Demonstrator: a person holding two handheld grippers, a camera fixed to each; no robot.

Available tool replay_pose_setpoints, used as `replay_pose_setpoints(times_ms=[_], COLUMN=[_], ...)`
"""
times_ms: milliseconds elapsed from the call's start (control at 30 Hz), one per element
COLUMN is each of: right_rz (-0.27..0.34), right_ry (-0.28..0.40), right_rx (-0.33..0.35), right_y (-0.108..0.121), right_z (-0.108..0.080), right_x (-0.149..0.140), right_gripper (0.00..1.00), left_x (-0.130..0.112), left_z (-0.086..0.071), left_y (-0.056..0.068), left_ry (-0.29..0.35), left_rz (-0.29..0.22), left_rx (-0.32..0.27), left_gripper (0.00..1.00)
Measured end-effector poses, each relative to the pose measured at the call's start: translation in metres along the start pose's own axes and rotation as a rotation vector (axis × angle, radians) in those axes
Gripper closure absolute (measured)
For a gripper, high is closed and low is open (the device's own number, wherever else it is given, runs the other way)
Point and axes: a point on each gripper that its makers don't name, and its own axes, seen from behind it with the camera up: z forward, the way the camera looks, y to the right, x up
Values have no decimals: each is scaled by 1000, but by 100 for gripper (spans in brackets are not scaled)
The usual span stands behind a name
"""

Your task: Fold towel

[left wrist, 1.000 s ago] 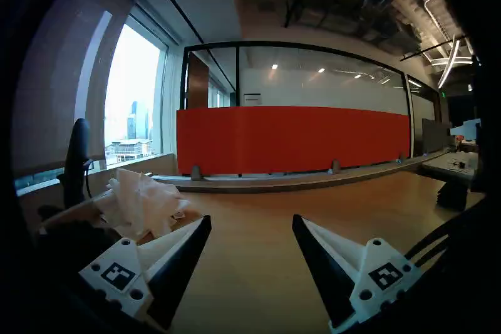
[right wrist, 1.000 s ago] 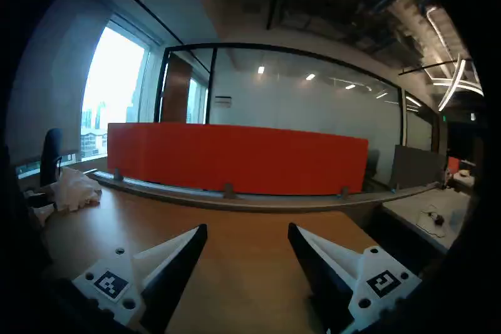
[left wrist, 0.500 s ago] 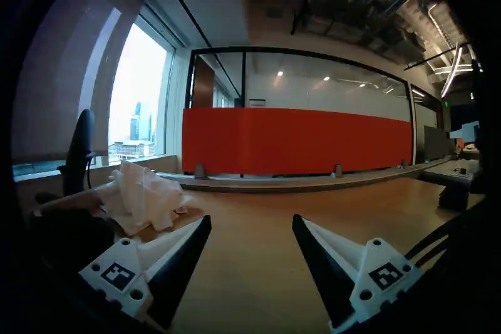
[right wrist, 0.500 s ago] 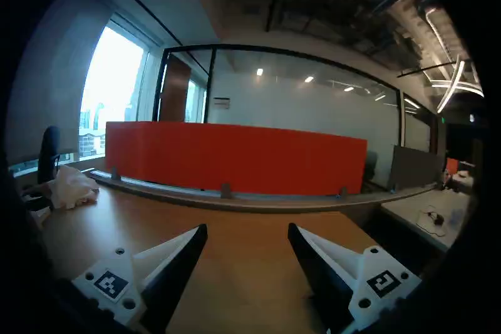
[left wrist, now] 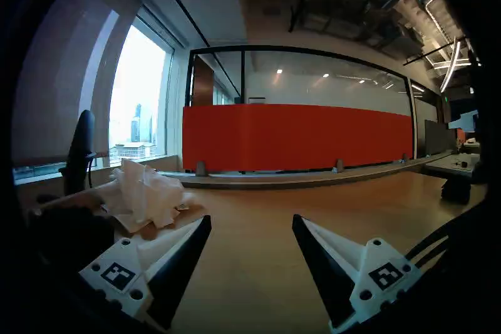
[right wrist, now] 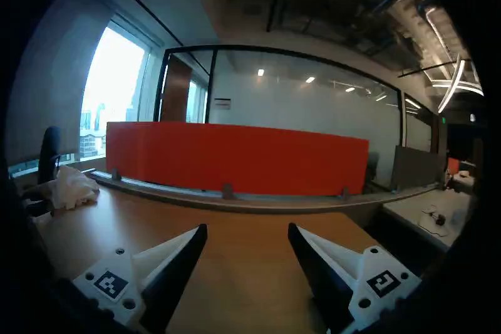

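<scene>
Crumpled towel (left wrist: 147, 196) on wooden desk (left wrist: 263, 212)

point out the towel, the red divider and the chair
towel (left wrist: 145, 196), left gripper view, middle of the crumpled heap
divider (left wrist: 294, 136), left gripper view, centre of the red panel
chair (left wrist: 81, 146), left gripper view, its dark backrest

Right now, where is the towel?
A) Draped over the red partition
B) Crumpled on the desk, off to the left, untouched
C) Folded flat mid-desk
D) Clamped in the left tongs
B: the towel lies in a crumpled heap on the desk, left of and beyond the left tongs, which are open and empty, as are the right tongs.
</scene>
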Motion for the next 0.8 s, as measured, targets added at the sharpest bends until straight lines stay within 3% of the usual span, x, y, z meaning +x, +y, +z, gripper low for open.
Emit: replay_pose_setpoints(times_ms=[400,800], right_rz=[12,46], right_ry=[3,35], right_rx=[-5,-33], right_y=[5,32], right_z=[-1,-1], right_x=[1,13], right_gripper=[0,0], left_x=[0,-1], left_z=[0,0], left_y=[0,0], left_ry=[-1,0], left_rz=[5,5], left_rx=[3,3], left_gripper=[3,4])
